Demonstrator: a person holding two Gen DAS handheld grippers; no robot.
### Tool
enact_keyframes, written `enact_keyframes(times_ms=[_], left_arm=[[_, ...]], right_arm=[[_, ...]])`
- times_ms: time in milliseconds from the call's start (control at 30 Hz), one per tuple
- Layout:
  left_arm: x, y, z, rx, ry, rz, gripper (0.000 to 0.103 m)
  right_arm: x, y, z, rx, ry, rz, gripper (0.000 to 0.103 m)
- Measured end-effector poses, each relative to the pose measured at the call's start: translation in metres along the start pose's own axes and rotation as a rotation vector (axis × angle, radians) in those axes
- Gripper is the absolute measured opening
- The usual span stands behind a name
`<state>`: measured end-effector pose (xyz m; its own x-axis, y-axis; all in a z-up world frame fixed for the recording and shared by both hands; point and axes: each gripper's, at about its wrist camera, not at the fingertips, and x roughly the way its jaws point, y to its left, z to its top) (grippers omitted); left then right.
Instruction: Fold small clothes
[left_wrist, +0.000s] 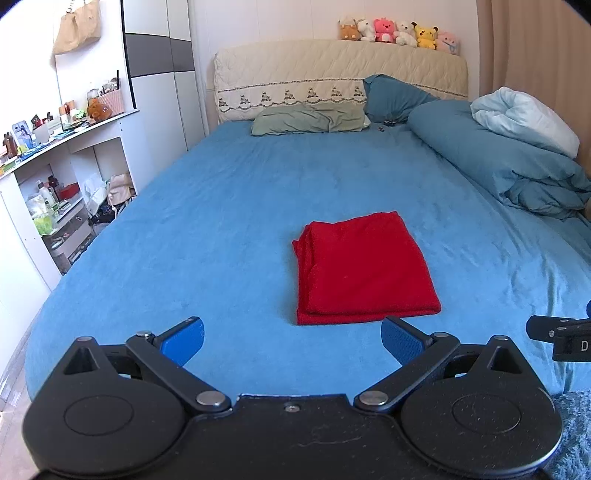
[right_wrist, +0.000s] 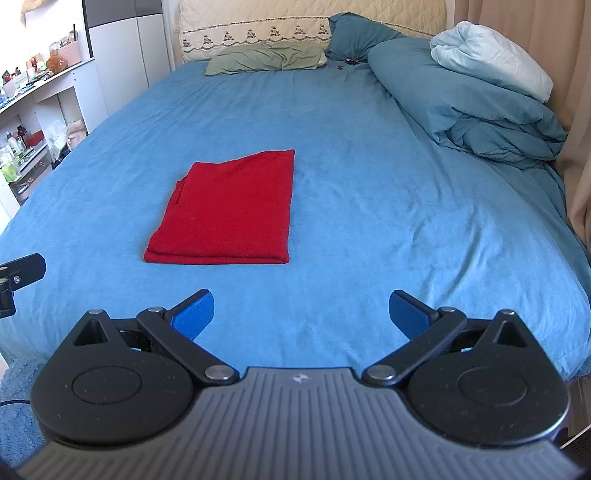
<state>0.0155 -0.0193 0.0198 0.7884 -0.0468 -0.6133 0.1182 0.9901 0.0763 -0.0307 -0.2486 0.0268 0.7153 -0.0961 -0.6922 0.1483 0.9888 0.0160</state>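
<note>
Nearest the camera, the left hand-held gripper (left_wrist: 291, 341) hangs over the near edge of the bed (left_wrist: 221, 206) with its blue fingers (left_wrist: 184, 341) spread wide and nothing between them; the right hand-held gripper (right_wrist: 301, 314) is held the same way, spread wide and empty, a little to the right of the left one. Just ahead of the left hand-held gripper, and ahead and to the left of the right one, a red cloth (left_wrist: 360, 266) lies folded into a neat rectangle on the blue sheet, its stacked layers showing along the near and left edges; neither hand-held gripper touches it. Farther ahead and to the right, a heaped blue duvet (left_wrist: 498, 158) with a pale blanket (left_wrist: 524, 118) on top rests along the bed's side. At the far end lie a green pillow (left_wrist: 310, 118) and a blue pillow (left_wrist: 395, 96) against the cream headboard (left_wrist: 332, 62), which carries a row of soft toys (left_wrist: 399, 32). Well off to the left stands a white shelf (left_wrist: 74, 147) crowded with small items.
</note>
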Motion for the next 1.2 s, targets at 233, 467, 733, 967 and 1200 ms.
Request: enact_keyframes(times_ms=[233, 467, 733, 967, 1200], left_arm=[[-0.0004, 0.0016, -0.0008, 0.011, -0.003, -0.003, 0.103], [0.0001, 0.003, -0.0013, 0.017, -0.004, -0.004, 0.103], [0.0004, 0.003, -0.0023, 0.018, -0.004, -0.002, 0.103], [0.0014, 0.0045, -0.0016, 0.009, 0.002, -0.004, 0.103], [0.0019, 0.0077, -0.0025, -0.006, -0.003, -0.007, 0.103]], right_arm=[[0.0001, 0.0009, -0.0003, 0.0, 0.0, -0.001, 0.103], [-0.0011, -0.0001, -0.0011, -0.005, 0.006, 0.0, 0.103], [0.001, -0.0033, 0.0004, -0.008, 0.009, 0.003, 0.103], [0.0017, -0.0046, 0.0013, -0.009, 0.009, 0.004, 0.103], [0.002, -0.003, 0.0011, -0.008, 0.009, 0.003, 0.103]])
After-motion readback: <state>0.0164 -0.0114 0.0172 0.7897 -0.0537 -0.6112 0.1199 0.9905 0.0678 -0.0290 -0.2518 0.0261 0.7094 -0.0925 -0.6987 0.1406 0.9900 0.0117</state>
